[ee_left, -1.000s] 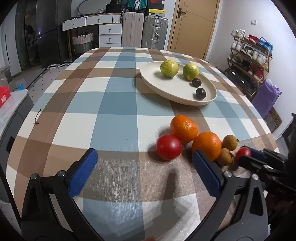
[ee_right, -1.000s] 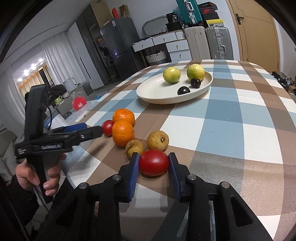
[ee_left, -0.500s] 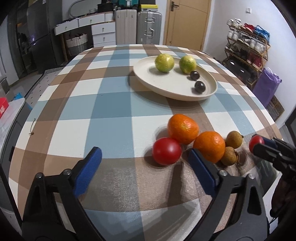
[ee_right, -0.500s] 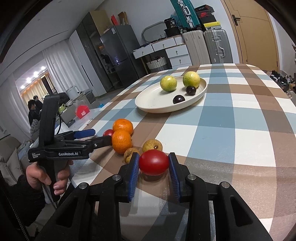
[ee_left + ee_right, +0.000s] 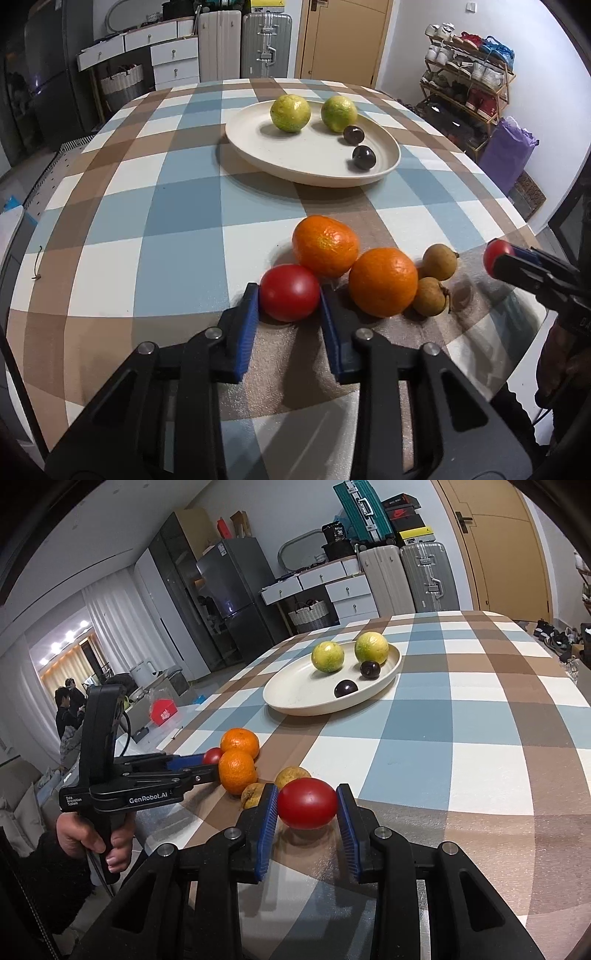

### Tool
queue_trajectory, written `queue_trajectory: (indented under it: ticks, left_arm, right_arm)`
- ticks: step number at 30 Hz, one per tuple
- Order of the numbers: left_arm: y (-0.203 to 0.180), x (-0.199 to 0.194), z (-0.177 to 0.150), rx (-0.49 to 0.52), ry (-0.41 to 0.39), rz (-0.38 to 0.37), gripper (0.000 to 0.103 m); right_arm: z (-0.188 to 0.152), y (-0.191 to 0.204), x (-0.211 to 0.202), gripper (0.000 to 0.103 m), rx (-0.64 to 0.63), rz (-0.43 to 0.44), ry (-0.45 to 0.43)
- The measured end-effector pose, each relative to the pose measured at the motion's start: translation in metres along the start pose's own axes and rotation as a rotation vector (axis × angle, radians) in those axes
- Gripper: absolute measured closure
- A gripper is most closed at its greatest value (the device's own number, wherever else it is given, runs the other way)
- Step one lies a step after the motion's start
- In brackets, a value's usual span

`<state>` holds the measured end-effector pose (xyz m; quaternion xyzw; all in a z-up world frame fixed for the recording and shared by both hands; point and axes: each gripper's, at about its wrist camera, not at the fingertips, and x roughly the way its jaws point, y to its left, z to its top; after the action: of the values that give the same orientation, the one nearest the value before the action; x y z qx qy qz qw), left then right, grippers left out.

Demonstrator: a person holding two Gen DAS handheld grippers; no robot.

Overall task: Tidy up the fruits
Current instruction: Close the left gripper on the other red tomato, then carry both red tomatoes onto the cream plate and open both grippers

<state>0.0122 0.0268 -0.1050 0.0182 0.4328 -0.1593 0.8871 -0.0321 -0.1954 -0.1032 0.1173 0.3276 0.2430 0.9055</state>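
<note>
My left gripper [image 5: 290, 295] is shut on a red tomato [image 5: 290, 291] that rests on the checked tablecloth, next to two oranges [image 5: 325, 245] [image 5: 383, 282] and two small brown fruits [image 5: 439, 262]. My right gripper [image 5: 306, 806] is shut on a second red tomato [image 5: 307, 808] and holds it above the table's near edge; it also shows in the left wrist view [image 5: 496, 254]. A cream plate [image 5: 314, 162] farther back holds two green citrus fruits [image 5: 290, 112] and two dark plums [image 5: 364, 157].
The round table's edge [image 5: 517, 221] curves close on the right. A shoe rack [image 5: 469, 85] and a purple bag [image 5: 506, 147] stand beyond it. Suitcases [image 5: 266, 48], drawers and a door stand behind the table.
My left gripper moved forward and shut on the tomato beside the oranges. My right gripper lifted its tomato off the table and drew it back to the right.
</note>
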Motion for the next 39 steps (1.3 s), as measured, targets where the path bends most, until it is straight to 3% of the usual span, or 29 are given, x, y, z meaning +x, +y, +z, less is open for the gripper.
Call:
queue_trajectory:
  ticks: [17,29,39]
  left_arm:
    - [0.027,-0.029,0.013,-0.059,-0.070,0.008,0.074]
    - [0.027,-0.038,0.065,-0.053,-0.133,-0.007,0.074]
    - [0.023,-0.018,0.113,-0.064,-0.124,-0.028,0.074]
  right_arm:
    - [0.029,0.010,0.001,0.071,-0.020,0.028,-0.038]
    - [0.066,0.014,0.014,0.071,-0.051,0.042,-0.061]
    - [0.100,0.007,0.035,0.071,-0.035,0.048,-0.052]
